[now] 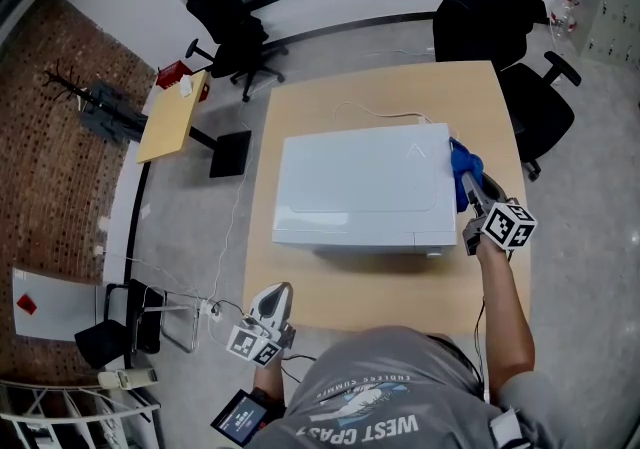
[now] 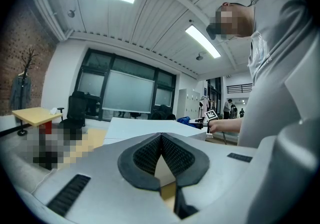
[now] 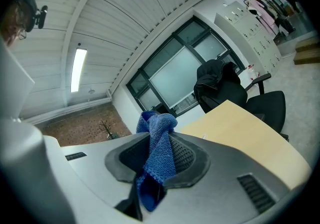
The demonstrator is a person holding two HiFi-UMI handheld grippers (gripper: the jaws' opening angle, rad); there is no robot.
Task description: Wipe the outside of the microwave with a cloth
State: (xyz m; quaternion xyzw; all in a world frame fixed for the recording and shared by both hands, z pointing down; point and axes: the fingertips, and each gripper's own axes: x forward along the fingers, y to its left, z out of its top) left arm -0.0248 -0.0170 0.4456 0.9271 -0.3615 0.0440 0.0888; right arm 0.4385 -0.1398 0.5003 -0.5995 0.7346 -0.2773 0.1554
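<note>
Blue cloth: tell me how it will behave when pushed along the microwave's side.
Probably floppy: the blue cloth bunches and droops where the right hand-held gripper pinches it. Likely light, since a small pinch carries it. Its looped weave should drag rather than slide on the smooth white microwave.

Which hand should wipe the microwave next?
Right. The right gripper is shut on the blue cloth at the microwave's side. The left gripper is shut and empty, off by the table's front edge.
</note>
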